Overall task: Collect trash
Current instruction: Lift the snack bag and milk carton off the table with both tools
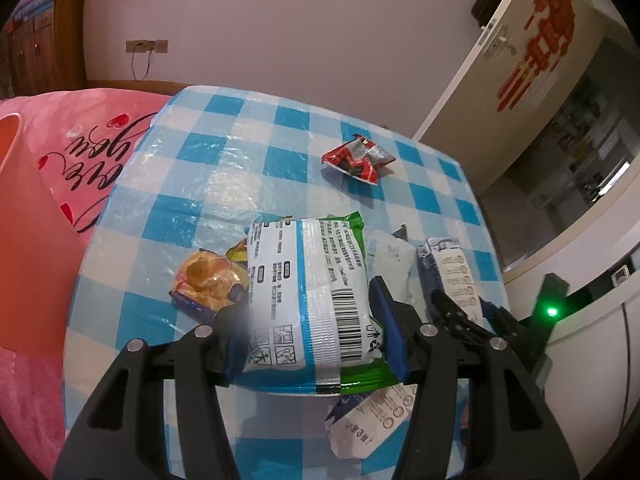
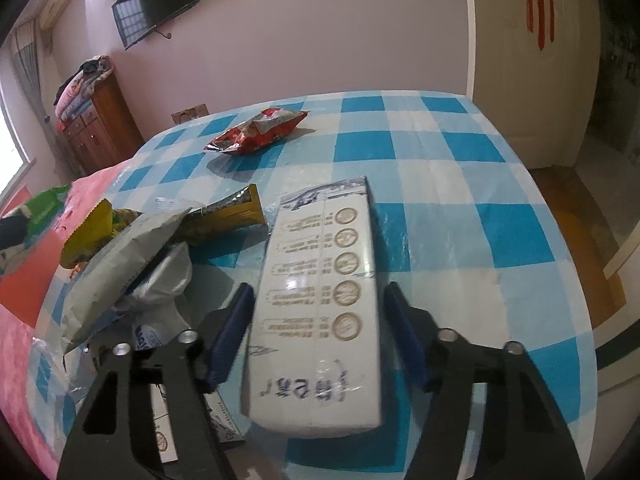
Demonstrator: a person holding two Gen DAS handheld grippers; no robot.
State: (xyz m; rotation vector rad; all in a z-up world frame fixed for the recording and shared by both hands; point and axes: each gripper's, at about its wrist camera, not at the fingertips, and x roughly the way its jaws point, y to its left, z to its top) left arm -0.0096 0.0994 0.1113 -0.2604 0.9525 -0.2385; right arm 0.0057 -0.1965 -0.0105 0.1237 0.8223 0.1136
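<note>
Blue-and-white checked cloth point(image 2: 440, 200) is seen covering a round table in a pale-walled room.

Nearest in the left wrist view, the left gripper point(image 1: 316, 340) is clamped on a white and green packet point(image 1: 308, 288), which is held up between its blue pads. Beyond that packet, a yellow snack wrapper point(image 1: 208, 280) lies to its left on the cloth. Farther back, a red wrapper point(image 1: 356, 158) lies alone, well apart from the rest. A pink blanket point(image 1: 100, 148) and an orange bin point(image 1: 28, 240) are seen left of the table, and a white door point(image 1: 520, 80) to the right.

In the right wrist view, the right gripper point(image 2: 320, 336) is set around a white carton point(image 2: 320, 300) lying on the cloth. Its jaws stand apart on either side; whether the pads touch the carton cannot be told. Crumpled bags point(image 2: 132, 256) are piled just left of the carton. At the far wall, a wooden cabinet point(image 2: 100, 128) and a mounted television point(image 2: 156, 4) are visible.
</note>
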